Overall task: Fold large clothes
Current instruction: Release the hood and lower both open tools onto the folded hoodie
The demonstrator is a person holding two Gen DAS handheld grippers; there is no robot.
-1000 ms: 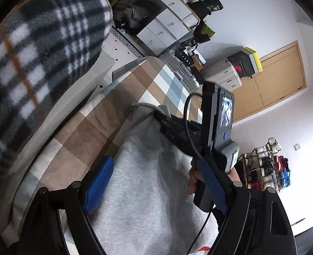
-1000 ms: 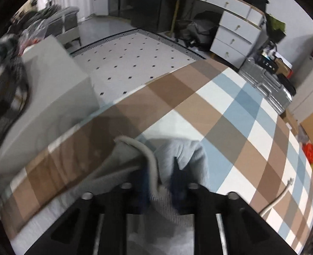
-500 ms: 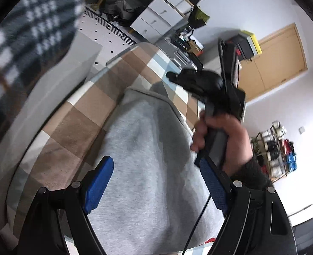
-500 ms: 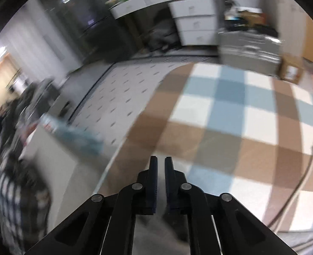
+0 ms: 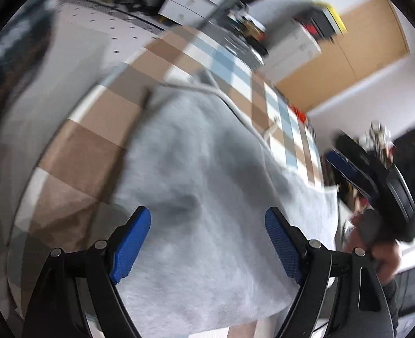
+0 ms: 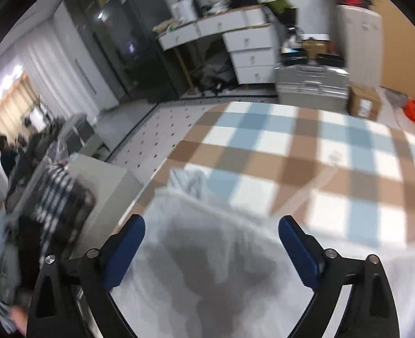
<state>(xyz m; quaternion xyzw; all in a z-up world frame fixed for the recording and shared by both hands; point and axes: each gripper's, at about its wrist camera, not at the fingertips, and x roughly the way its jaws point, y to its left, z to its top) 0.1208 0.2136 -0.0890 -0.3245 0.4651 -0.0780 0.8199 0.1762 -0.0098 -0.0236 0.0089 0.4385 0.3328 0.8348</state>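
A light grey sweatshirt (image 5: 207, 197) lies spread on the brown, blue and white checked tablecloth (image 5: 100, 129). It also shows in the right wrist view (image 6: 207, 267) on the cloth (image 6: 334, 169). My left gripper (image 5: 207, 239) is open and empty, just above the near part of the garment. My right gripper (image 6: 211, 239) is open and empty above the garment's far edge. In the left wrist view the right gripper (image 5: 376, 180) shows at the right, held in a hand off the table's side. Both views are blurred.
A white cable (image 6: 320, 180) lies on the cloth beyond the garment. A checked black-and-white cloth (image 6: 58, 197) and a white box (image 6: 108, 180) are left of the table. Drawers (image 6: 249, 50), a metal case (image 6: 311, 84) and a cardboard box (image 6: 365, 101) stand behind.
My right gripper let go of the sweatshirt's edge, pulled back to the right and now stands open. The garment lies flat. My left gripper stays open and has swung slightly.
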